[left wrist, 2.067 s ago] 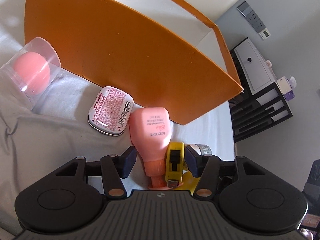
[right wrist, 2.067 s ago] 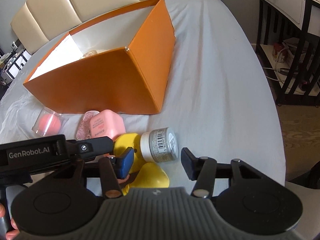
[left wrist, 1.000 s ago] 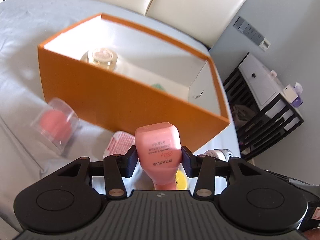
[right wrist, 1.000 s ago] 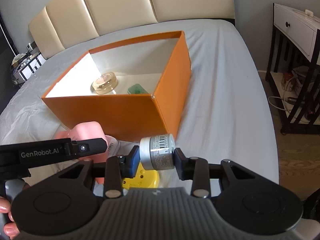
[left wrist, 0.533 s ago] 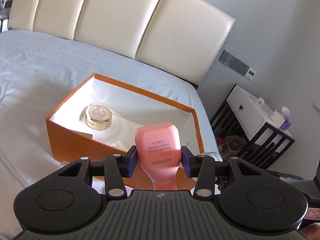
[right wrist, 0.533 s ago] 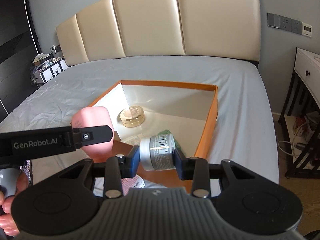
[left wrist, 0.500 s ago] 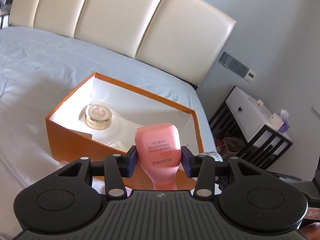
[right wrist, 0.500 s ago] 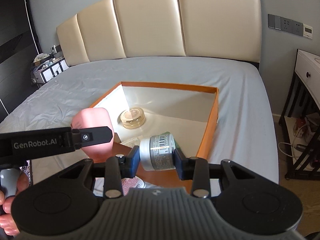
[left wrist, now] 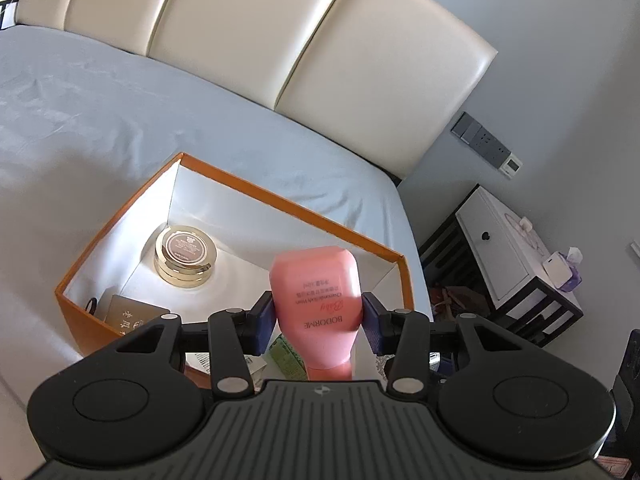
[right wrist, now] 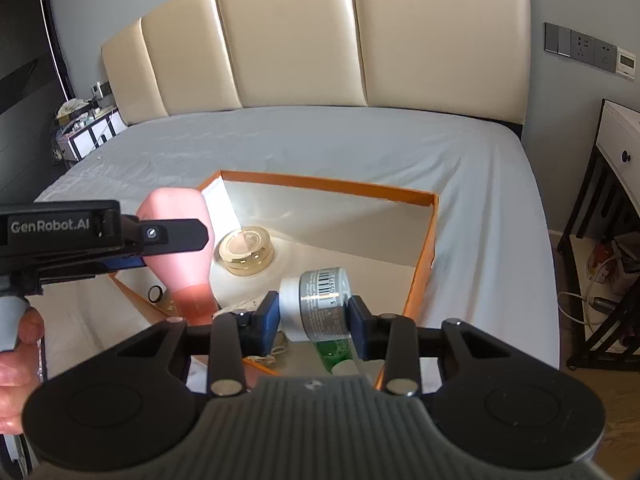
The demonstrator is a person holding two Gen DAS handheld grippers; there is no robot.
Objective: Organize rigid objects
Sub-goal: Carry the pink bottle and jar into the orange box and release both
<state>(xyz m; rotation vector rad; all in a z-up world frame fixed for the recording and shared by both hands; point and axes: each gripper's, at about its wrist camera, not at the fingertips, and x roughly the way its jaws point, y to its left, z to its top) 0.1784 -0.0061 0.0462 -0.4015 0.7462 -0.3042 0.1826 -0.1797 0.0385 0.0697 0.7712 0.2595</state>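
Grey sheets cover the bed beneath a cream padded headboard, and an open orange box with a white lining sits on the bedding. On its floor toward the left stands a round gold jar, with a tan card printed with characters lying against the near wall. Above the box, the left tool is clamped on a pink BODORME bottle, cap pointing back toward the handle. Farther right, the right tool grips a silver jar bearing a barcode label, also held over the box interior. A green packet lies inside just under that jar. Beside the bed on the right stands a white nightstand in a black frame.
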